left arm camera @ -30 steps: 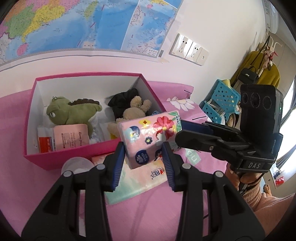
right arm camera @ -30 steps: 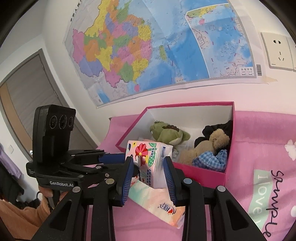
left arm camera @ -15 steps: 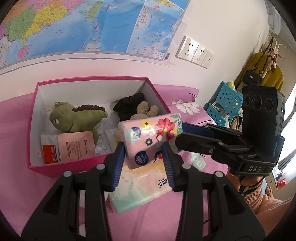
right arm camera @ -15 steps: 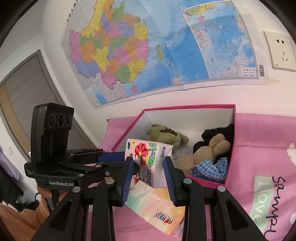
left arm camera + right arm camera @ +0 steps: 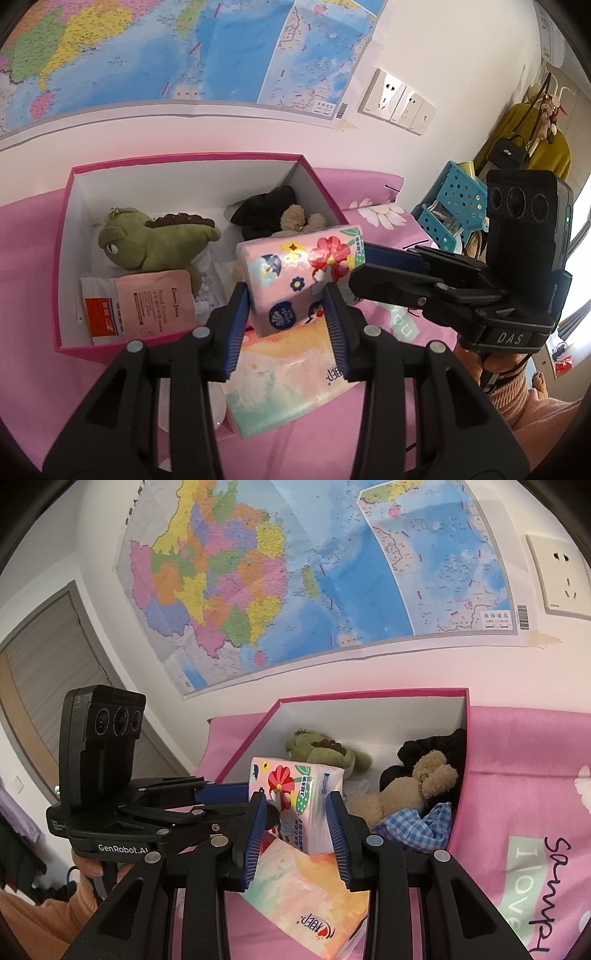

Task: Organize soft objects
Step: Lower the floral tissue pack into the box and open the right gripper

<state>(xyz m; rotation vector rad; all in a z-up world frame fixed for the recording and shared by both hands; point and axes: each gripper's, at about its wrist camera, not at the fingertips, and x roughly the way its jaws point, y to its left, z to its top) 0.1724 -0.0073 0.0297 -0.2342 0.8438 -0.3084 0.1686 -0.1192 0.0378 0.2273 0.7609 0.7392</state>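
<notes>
A pink flowered tissue pack hangs in the air at the near edge of the open pink box. My left gripper is shut on one end of it and my right gripper is shut on the other end. In the box lie a green plush dinosaur, a beige teddy bear, a black cloth, a blue checked cloth and a pink sachet. A pastel tissue pack lies on the pink sheet below the held pack.
The box stands on a pink sheet against a white wall with a map. A blue perforated basket stands beyond the bed at the right. A white round object lies partly hidden beside the pastel pack.
Both grippers have carried the flowered pack up and away from the pastel pack, toward the box. Their grip has not changed.
</notes>
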